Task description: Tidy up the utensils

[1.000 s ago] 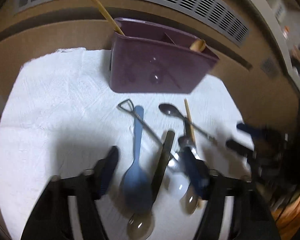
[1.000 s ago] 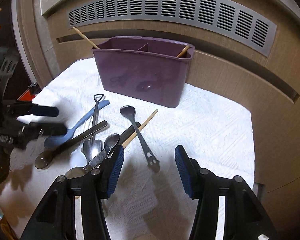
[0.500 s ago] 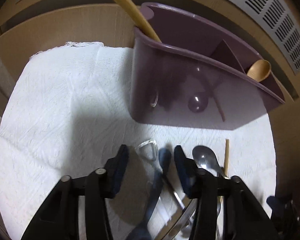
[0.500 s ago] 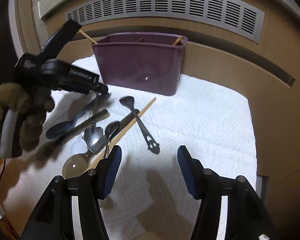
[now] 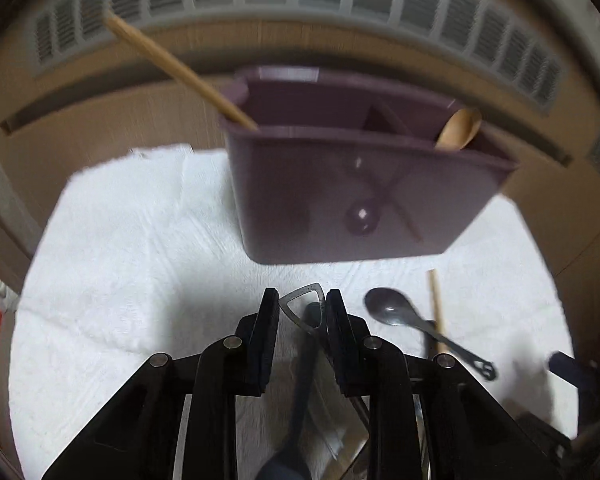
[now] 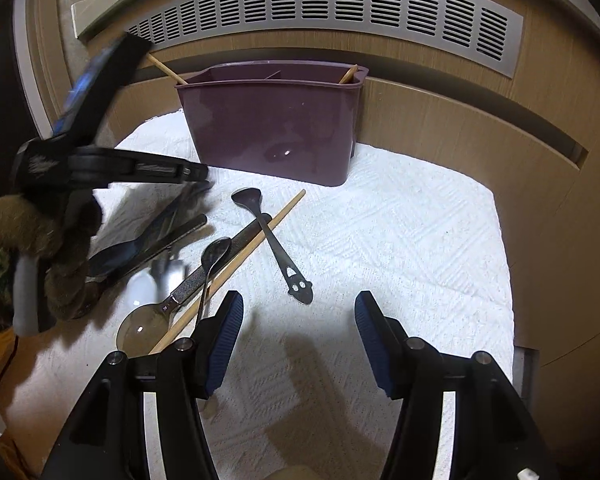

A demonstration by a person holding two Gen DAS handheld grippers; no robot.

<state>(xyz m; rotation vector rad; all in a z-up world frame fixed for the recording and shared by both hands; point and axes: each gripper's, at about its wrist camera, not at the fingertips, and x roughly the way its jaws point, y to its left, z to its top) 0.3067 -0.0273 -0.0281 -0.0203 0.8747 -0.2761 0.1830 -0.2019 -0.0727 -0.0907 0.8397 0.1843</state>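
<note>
We are closing the left gripper (image 5: 302, 308) on the far ends of two handles that lie side by side between its jaws: a metal utensil with a triangular loop end (image 5: 304, 304) and a dark blue spoon (image 5: 306, 364) whose bowl lies nearer to us at the bottom edge of the left wrist view. The jaws are narrowing, the pads sit close on either side of both handles, and we cannot tell whether they already press. To do this well we should settle on one utensil: with both handles in the gap, the grip may catch both or pinch one against the other and let it twist. We judge it best to take the handle squarely near its end, then lift straight so the rest of the pile is not dragged. The purple caddy (image 5: 364, 200) stands just beyond on the white cloth (image 5: 120, 260), with a wooden stick (image 5: 172, 68) leaning in its left compartment and a wooden spoon (image 5: 458, 130) in its right. The right gripper (image 6: 298, 344) waits over bare cloth with its fingers apart and nothing between them. A black spoon (image 6: 268, 236), a chopstick (image 6: 236, 264) and other utensils lie scattered to its left, not yet sorted.
</note>
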